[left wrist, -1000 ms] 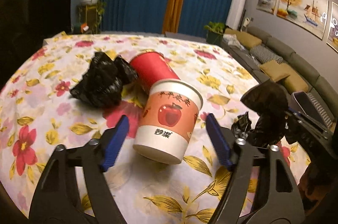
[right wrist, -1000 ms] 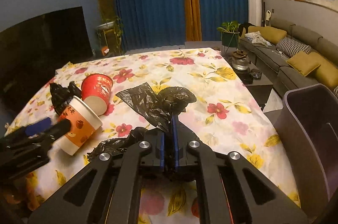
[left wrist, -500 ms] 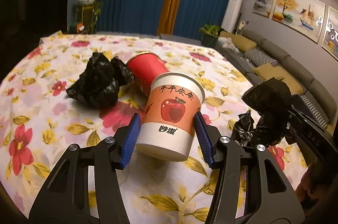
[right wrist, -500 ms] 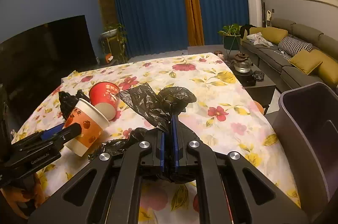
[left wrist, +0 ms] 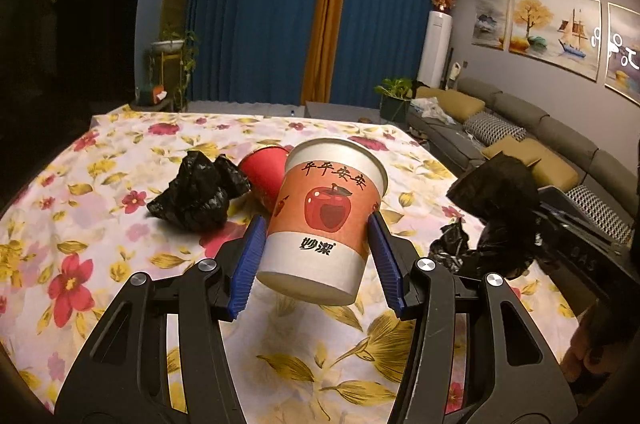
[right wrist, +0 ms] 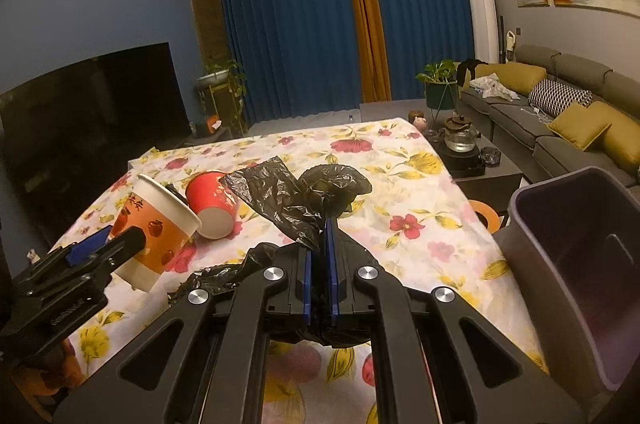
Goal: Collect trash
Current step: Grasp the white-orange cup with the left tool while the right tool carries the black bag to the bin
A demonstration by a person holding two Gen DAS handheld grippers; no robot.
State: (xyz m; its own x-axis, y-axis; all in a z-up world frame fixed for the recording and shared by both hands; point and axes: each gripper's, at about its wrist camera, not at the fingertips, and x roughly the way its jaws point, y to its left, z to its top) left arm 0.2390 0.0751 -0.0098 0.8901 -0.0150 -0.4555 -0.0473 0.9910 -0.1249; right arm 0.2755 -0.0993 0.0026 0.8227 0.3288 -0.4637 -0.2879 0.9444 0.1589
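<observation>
My left gripper (left wrist: 318,260) is shut on an orange-and-white paper cup with an apple print (left wrist: 326,220) and holds it tilted above the floral tablecloth (left wrist: 100,224); the cup also shows in the right wrist view (right wrist: 156,228). My right gripper (right wrist: 320,264) is shut on a black plastic bag (right wrist: 296,196), which also shows in the left wrist view (left wrist: 500,208). A red paper cup (right wrist: 212,202) lies on its side on the cloth. A second crumpled black bag (left wrist: 198,192) lies left of the red cup (left wrist: 264,176).
A dark purple bin (right wrist: 580,256) stands off the table's right edge. A sofa with yellow cushions (right wrist: 560,120) runs along the right wall. A low tea table with a glass kettle (right wrist: 460,136) stands beyond the table. A dark TV (right wrist: 80,112) is at left.
My left gripper closed on the apple-print cup and lifted it off the cloth. My right gripper, still shut on the black bag, rose a little.
</observation>
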